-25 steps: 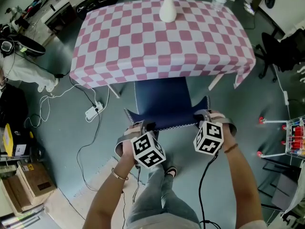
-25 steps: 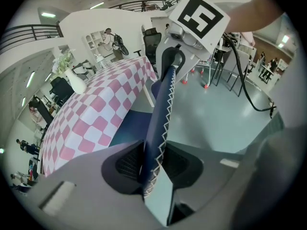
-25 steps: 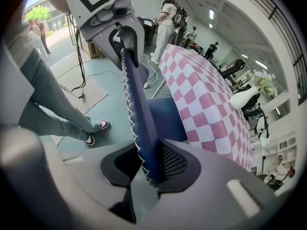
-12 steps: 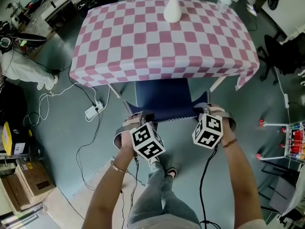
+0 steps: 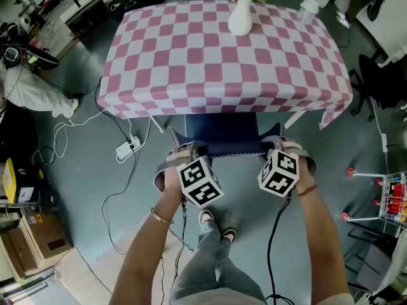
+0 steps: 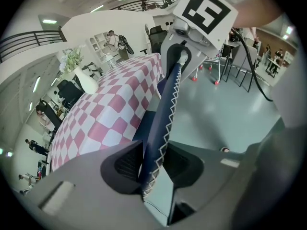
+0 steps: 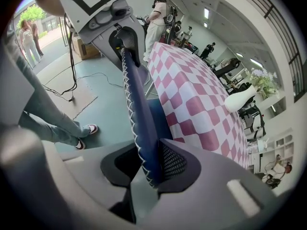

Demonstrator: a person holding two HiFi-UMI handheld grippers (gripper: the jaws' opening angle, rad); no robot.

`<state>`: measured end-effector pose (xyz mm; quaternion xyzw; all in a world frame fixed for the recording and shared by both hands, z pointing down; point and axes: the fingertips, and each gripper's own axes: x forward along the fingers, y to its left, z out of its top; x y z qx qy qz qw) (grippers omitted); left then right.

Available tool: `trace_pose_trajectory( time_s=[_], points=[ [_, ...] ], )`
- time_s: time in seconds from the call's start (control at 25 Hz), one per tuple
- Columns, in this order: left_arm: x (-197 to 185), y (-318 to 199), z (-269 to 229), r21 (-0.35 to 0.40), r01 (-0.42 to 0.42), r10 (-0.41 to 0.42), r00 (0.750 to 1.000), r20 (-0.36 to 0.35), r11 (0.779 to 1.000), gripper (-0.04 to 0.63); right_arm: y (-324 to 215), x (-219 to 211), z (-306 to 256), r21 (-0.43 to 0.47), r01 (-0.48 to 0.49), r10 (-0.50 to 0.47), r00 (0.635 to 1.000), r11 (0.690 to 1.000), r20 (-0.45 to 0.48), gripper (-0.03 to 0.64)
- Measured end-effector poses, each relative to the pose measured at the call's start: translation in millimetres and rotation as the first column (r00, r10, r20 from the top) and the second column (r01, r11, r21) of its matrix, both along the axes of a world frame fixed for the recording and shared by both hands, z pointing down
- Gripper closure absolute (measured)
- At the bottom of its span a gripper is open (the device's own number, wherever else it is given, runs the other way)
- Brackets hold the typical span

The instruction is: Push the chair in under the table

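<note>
A chair (image 5: 221, 131) with a dark blue seat and white-stitched back stands partly under the table (image 5: 222, 56), which wears a pink-and-white checked cloth. Both grippers hold the top edge of the chair back (image 5: 232, 149). My left gripper (image 5: 191, 152) is at its left corner; its jaws are opening, with the back (image 6: 165, 114) still between the pads and touching them. My right gripper (image 5: 275, 148) is shut on the right corner. In the right gripper view the back (image 7: 136, 109) runs up between the pads. Most of the seat is hidden by the cloth.
A white vase (image 5: 240, 19) with flowers and a clear bottle (image 5: 308, 8) stand at the table's far side. A power strip (image 5: 124, 149) with cables lies on the floor at left. A black office chair (image 5: 381, 75) and a wire cart (image 5: 391, 196) stand at right. My feet (image 5: 216, 224) are behind the chair.
The chair has slid further under the table, and less of the seat shows. Both grippers have moved toward the table with the chair back.
</note>
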<state>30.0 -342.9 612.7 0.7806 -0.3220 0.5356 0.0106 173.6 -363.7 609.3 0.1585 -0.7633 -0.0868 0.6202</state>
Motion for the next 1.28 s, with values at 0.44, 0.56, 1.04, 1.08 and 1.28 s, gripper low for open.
trace_pose_trajectory(
  time_s=[0.44, 0.56, 1.04, 1.08, 1.28],
  points=[
    [-15, -39, 0, -0.009, 0.004, -0.004, 1.000, 0.007, 1.000, 0.479, -34, -14, -2, 0.002, 0.008, -0.008, 1.000, 1.000, 0.022, 0.523],
    [-14, -43, 1, -0.019, 0.002, -0.002, 1.000, 0.006, 1.000, 0.479, -39, -13, -2, 0.002, 0.006, -0.006, 1.000, 1.000, 0.025, 0.523],
    [-9, -35, 5, -0.042, -0.061, 0.061, 0.998, -0.007, 0.997, 0.474, -30, -9, 3, -0.063, 0.029, -0.028, 0.999, 0.998, 0.018, 0.518],
    [-8, -34, 5, -0.045, -0.067, 0.067, 0.998, -0.004, 0.997, 0.474, -30, -8, 3, -0.064, 0.030, -0.029, 0.999, 0.997, 0.026, 0.517],
    [-7, -29, 3, -0.086, -0.068, 0.065, 0.997, -0.034, 0.994, 0.450, -29, -6, 2, -0.057, 0.044, -0.042, 0.999, 0.997, 0.027, 0.495]
  ],
)
